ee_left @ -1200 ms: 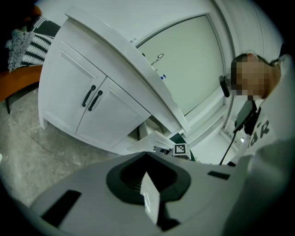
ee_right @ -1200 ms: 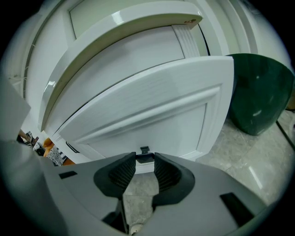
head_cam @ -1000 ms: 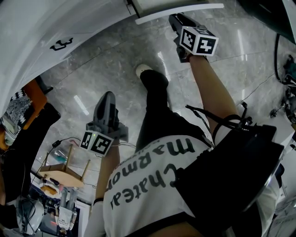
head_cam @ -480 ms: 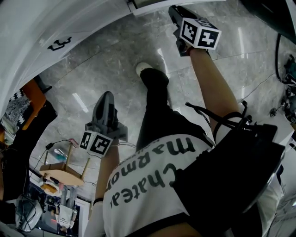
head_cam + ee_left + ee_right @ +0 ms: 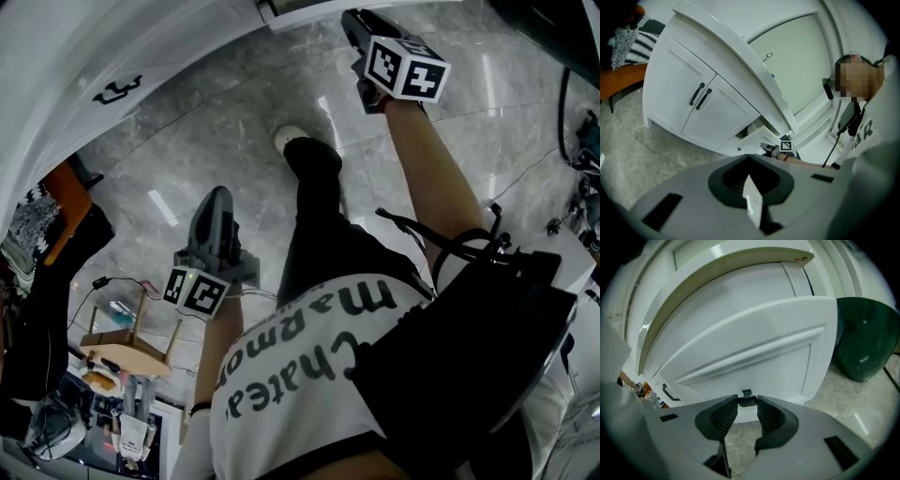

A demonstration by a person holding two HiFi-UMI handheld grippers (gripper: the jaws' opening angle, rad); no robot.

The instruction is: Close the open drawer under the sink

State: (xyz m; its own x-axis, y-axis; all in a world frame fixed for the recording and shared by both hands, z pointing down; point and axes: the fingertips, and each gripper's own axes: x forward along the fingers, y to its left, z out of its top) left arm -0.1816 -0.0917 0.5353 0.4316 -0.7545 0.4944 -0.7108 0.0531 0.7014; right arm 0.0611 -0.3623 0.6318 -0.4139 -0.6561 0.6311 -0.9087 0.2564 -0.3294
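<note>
While left gripper [image 5: 217,192] hangs low beside person's leg, above grey stone floor [image 5: 178,112], jaws pressed together and empty, right gripper [image 5: 747,409] reaches forward to open drawer [image 5: 754,352]. Right jaws narrow, small black handle [image 5: 747,400] between tips, seemingly touching both pads. Drawer front white, standing out from vanity [image 5: 693,98] under sink. Dark green bin [image 5: 862,343] on floor beyond, right of drawer.

Glossy grey marble floor [image 5: 234,122] bears a small wooden stool [image 5: 124,353].
</note>
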